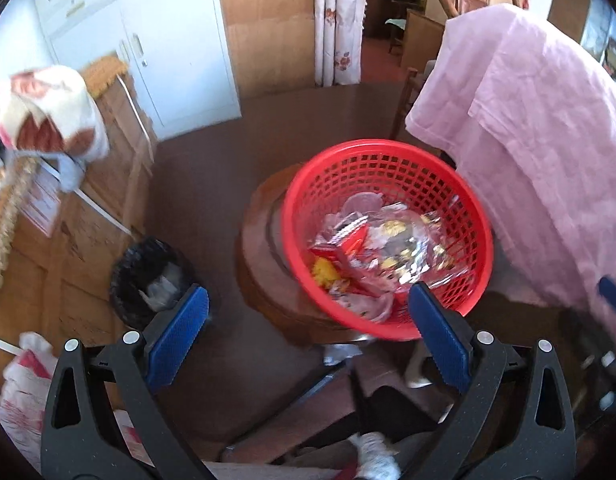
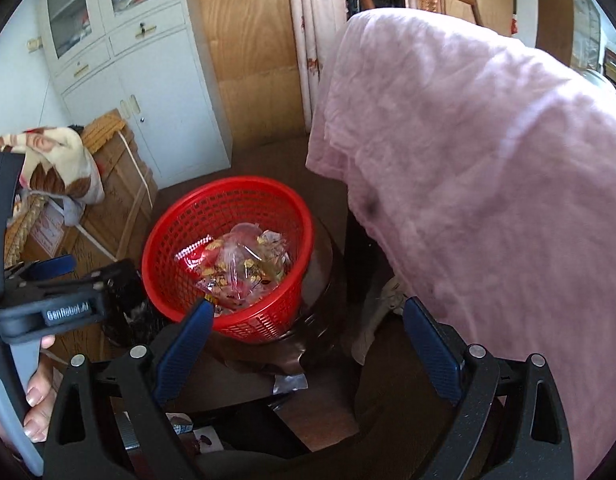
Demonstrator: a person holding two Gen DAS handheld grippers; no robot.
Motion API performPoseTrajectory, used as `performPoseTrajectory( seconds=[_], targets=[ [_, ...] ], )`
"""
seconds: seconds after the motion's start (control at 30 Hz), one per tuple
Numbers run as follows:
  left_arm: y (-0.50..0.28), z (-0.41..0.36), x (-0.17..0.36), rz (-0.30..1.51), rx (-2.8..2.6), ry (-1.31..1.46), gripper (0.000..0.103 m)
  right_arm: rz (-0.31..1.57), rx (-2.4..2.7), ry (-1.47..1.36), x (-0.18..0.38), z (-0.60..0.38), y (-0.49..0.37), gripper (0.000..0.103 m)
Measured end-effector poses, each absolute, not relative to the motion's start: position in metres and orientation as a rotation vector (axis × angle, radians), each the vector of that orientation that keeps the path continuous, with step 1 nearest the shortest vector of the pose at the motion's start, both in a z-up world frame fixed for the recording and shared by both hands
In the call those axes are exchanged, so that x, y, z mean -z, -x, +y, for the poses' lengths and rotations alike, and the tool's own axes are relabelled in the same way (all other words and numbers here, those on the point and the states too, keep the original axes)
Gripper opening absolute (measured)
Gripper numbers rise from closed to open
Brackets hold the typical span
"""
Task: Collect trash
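Observation:
A red plastic basket (image 1: 388, 184) sits on a round wooden stool (image 1: 264, 248) and holds crumpled wrappers (image 1: 372, 244) and clear plastic bags. It also shows in the right wrist view (image 2: 228, 216), with the trash (image 2: 240, 264) inside. My left gripper (image 1: 308, 324) is open and empty, above and in front of the basket. My right gripper (image 2: 308, 332) is open and empty, just in front of the basket. The left gripper's body (image 2: 48, 300) shows at the left of the right wrist view, held in a hand.
A black bin (image 1: 148, 276) with a dark liner stands on the floor left of the stool. A pink cloth (image 1: 528, 140) drapes a chair at the right. Cardboard boxes (image 1: 108, 184) and a white cabinet (image 1: 168, 60) stand at the left. A scrap (image 2: 290, 384) lies on the floor.

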State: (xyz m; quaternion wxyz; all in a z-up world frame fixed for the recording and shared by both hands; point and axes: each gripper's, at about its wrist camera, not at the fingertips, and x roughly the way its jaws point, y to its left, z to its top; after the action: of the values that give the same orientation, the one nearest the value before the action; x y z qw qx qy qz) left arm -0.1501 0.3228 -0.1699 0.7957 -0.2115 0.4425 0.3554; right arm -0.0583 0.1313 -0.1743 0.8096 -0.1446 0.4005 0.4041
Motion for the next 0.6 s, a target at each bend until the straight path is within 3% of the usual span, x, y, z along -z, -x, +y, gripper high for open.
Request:
performPoseTrajectory(
  seconds=[0.6],
  targets=[
    [0.141,0.340,0.188,0.939,-0.759,0.443,0.096,0.887,-0.828,0.401,0.192,0.158,0.058,0.094]
  ],
)
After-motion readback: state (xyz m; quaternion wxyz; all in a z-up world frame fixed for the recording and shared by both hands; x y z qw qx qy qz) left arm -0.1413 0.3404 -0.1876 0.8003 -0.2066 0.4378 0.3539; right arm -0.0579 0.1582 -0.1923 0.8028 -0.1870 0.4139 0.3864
